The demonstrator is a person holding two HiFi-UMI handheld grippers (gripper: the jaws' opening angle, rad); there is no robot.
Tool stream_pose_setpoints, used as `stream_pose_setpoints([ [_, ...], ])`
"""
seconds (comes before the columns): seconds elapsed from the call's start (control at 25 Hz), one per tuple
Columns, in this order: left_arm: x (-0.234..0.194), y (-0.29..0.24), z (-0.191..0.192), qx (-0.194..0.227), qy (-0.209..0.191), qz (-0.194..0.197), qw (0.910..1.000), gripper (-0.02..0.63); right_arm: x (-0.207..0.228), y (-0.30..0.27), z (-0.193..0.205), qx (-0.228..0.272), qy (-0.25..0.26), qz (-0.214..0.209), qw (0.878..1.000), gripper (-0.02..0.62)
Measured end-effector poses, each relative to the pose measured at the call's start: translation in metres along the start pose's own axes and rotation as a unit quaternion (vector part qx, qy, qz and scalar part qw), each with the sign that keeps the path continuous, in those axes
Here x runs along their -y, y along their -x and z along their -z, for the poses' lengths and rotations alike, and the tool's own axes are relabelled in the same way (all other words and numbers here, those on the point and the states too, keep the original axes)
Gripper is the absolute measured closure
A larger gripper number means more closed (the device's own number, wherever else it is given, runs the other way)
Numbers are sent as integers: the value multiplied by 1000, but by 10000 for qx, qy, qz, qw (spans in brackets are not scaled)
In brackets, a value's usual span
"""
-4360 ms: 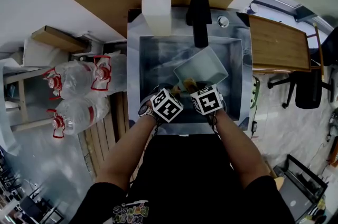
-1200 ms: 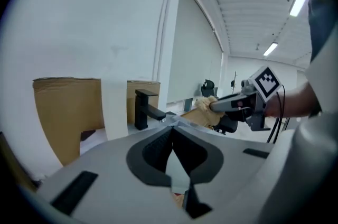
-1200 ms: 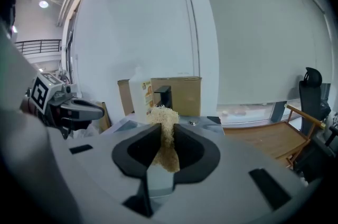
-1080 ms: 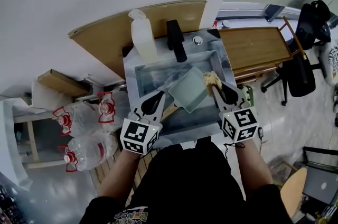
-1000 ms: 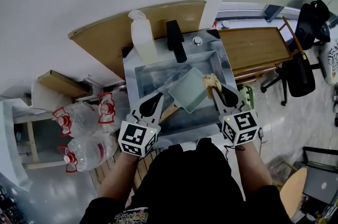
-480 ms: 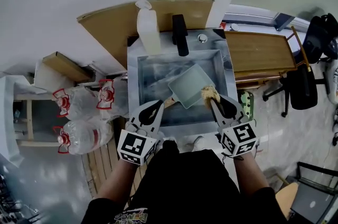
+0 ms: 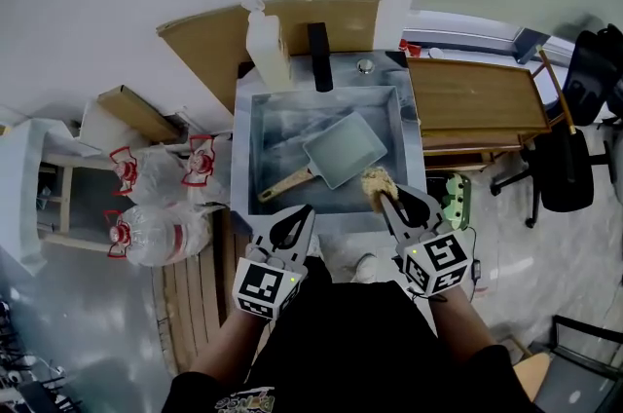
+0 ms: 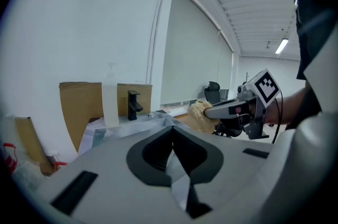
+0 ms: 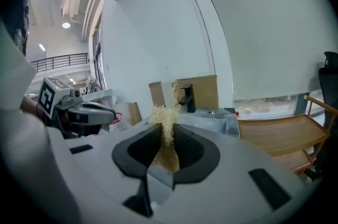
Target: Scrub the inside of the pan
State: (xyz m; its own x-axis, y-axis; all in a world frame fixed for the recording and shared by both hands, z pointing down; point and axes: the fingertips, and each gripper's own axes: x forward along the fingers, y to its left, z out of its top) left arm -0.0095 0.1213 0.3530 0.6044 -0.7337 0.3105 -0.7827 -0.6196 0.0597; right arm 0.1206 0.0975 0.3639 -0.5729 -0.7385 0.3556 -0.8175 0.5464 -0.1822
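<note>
Right hand-held gripper (image 7: 386,198) clamped on tan scrubber (image 7: 375,182); left hand-held gripper (image 7: 304,211) closed, empty.

**Pan in the sink, 2 grippers at the near rim**

The pan (image 7: 346,148) lies in the sink (image 7: 243,148), its handle (image 7: 284,184) pointing to the near left. The faucet (image 7: 319,56) stands on the far rim, with a bottle (image 7: 265,46) just left of it and cardboard (image 7: 200,36) behind both. Water jugs (image 7: 156,192) lie left of the sink, and a wooden table (image 7: 477,99) stands right of it. The left gripper (image 7: 304,211) is over the near rim. The right gripper (image 7: 387,197) is over the near right corner, with a scrubber (image 7: 376,183) between its jaws, just beside the pan.
</note>
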Motion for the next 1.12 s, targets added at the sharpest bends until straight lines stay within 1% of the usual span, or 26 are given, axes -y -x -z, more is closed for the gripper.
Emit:
stream_pose_setpoints([
  [0.12, 20, 5, 3, 24, -19, -65, 10000, 598, -3, 14, 4, 10, 35, -100, 9999, 515],
  [0.28, 44, 8, 10, 49, -141, -128, 9998, 598, -6, 31, 13, -43, 120, -236, 9996, 515],
  [0.56, 72, 10, 17, 90, -128, -147, 9998, 597, -11, 52, 25, -116, 224, -402, 9989, 515],
  [0.88, 81, 14, 23, 46, -101, -257, 9996, 598, -16, 58, 31, -111, 257, -581, 9979, 515],
  [1.12, 77, 14, 23, -2, -170, -292, 9994, 598, -16, 56, 34, -145, 246, -634, 9976, 515],
])
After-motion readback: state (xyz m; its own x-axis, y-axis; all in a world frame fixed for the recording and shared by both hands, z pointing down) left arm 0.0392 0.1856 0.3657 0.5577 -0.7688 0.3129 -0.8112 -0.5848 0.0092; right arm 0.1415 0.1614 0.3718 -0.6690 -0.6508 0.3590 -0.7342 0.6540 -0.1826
